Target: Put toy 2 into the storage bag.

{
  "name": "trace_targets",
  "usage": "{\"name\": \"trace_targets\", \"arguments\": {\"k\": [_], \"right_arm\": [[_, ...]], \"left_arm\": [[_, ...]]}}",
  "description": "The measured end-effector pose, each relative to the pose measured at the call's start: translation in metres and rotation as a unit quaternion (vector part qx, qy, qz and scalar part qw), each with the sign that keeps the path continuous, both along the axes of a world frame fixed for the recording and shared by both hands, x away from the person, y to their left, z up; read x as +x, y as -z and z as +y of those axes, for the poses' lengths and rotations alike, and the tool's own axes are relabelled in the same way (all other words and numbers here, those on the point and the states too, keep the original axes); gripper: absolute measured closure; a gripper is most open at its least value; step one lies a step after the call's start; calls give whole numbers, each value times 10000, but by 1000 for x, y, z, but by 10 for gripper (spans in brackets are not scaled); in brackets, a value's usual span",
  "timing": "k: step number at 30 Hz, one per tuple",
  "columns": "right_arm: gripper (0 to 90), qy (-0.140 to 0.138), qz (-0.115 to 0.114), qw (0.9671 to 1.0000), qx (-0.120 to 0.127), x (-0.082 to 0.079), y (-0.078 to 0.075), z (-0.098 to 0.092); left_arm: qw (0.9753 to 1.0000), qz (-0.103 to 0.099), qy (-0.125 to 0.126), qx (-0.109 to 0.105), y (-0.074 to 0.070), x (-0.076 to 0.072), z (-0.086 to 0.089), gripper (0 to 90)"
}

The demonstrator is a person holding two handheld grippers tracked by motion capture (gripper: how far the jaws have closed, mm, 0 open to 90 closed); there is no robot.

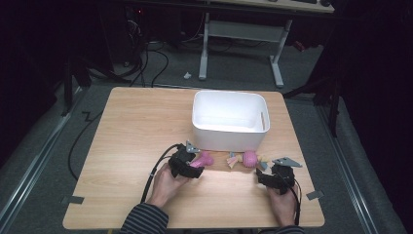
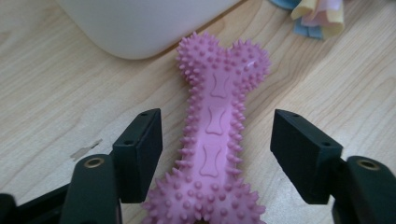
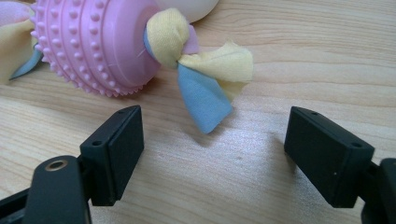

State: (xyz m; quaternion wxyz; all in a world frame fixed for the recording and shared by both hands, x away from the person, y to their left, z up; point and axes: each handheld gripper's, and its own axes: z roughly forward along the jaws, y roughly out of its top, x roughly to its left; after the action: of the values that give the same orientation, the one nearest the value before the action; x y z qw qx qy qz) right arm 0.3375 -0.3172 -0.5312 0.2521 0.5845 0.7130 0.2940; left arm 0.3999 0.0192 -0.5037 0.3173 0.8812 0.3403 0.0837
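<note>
Pink spiked bone (image 2: 212, 140) lies flat on the counter (image 2: 56, 116), long axis running straight ahead between the wide-open, empty jaws of the left hand-held gripper (image 2: 215, 149). Right hand-held gripper (image 3: 212, 154), also open and empty, faces the knotted ball toy (image 3: 102, 42); white bin (image 1: 229, 119) stands beyond.

Readable text: none was found on any surface.
Bone toy (image 2: 215, 140): bore embossed bone shapes, no lettering.

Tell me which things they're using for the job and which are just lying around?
In the job:
- pink spiky bone toy, between the open left gripper jaws
- pink ball toy with cloth tails, just ahead of the open right gripper
- white bin, likely where they go

Just there:
- tape bits on table corners
</note>
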Motion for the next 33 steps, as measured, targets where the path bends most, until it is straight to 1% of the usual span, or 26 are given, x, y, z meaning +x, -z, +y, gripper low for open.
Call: {"name": "trace_targets", "arguments": {"k": [1,2,4,6,12,15,17,18,20,21,23,28,29,31,33], "right_arm": [[199,-2,-1,10000,-2,0,0,0],[199,-3,-4,10000,-4,0,0,0],[199,2,1,10000,2,0,0,0],[199,0,0,10000,0,0,0,0],[199,-1,-2,10000,-3,0,0,0],[199,1,-1,10000,-2,0,0,0],[199,3,0,10000,-1,0,0,0],[199,2,0,10000,0,0,0,0],[199,2,-1,10000,-1,0,0,0],[199,2,0,10000,-1,0,0,0],[199,2,0,10000,0,0,0,0],[199,-13,1,10000,2,0,0,0],[199,-22,2,10000,-2,0,0,0],[199,-32,3,10000,0,0,0,0],[199,-45,7,10000,-11,0,0,0]], "left_arm": [[10000,18,8,86,2,1,-1,358],[9999,-5,8,143,2,1,-2,365],[9999,8,61,139,3,1,-3,390],[9998,-27,64,172,4,2,-3,401],[9997,30,56,230,6,4,-4,421],[9996,7,79,259,4,4,-6,444],[9995,2,109,296,3,5,-7,473],[9994,32,114,311,2,5,-9,505],[9994,40,102,337,2,6,-9,512],[9993,25,100,359,1,6,-9,531],[9993,45,123,343,1,6,-8,555],[9993,95,148,323,0,6,-8,577],[9993,172,163,303,-1,5,-7,582],[9993,215,161,262,-2,5,-6,583],[9992,196,145,321,-4,4,-5,584]]}}
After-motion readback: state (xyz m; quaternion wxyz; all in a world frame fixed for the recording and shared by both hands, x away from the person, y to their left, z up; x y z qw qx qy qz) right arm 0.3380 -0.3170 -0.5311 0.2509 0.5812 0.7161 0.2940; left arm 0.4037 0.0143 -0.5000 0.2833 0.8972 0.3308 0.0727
